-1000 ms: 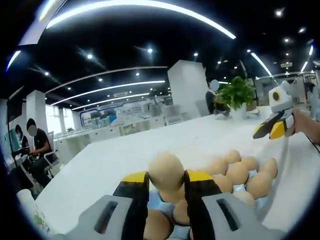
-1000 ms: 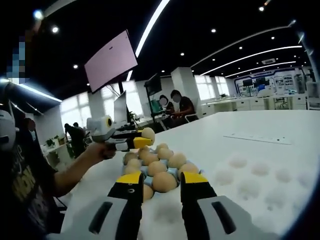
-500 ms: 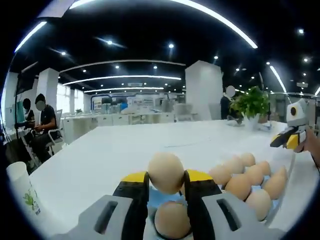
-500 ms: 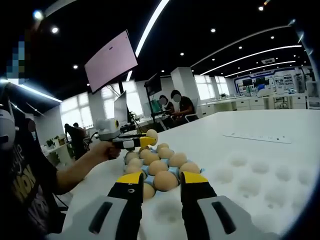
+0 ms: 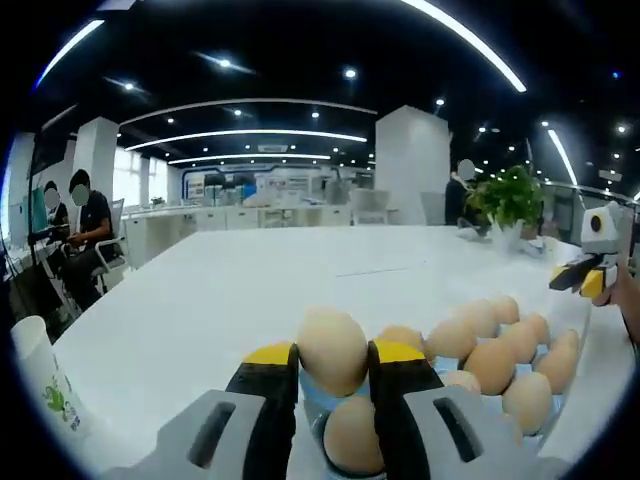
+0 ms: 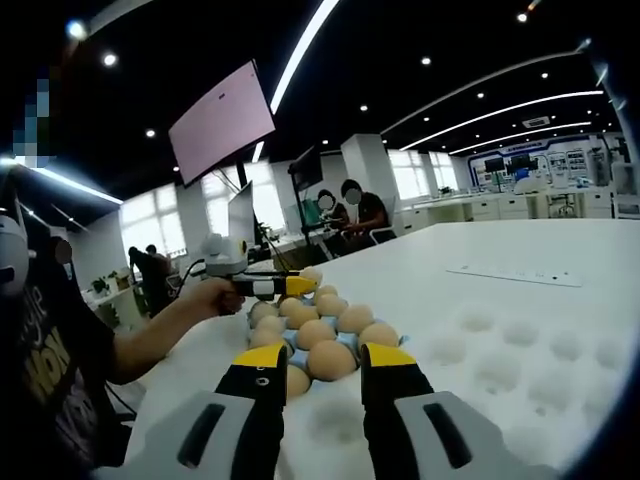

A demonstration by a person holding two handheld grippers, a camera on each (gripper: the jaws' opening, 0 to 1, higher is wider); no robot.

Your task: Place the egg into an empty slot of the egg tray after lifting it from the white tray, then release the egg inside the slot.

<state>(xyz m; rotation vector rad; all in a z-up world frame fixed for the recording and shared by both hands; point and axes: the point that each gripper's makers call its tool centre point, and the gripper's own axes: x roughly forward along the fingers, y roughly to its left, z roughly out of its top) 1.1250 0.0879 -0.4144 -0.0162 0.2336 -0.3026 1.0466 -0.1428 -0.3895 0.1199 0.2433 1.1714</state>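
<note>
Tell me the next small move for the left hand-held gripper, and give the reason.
Probably lower it a little toward an open slot. The left hand-held gripper is shut on the egg, just above the near end of the egg tray, with another egg right beneath it. The right hand-held gripper sits open and idle, so it need not move.

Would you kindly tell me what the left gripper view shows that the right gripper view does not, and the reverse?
Left gripper view: the left gripper shut on an egg, a potted plant, a bottle. Right gripper view: the white tray with empty hollows, a wall screen, the right gripper open and holding nothing. Both: the filled egg tray on the white table.
</note>
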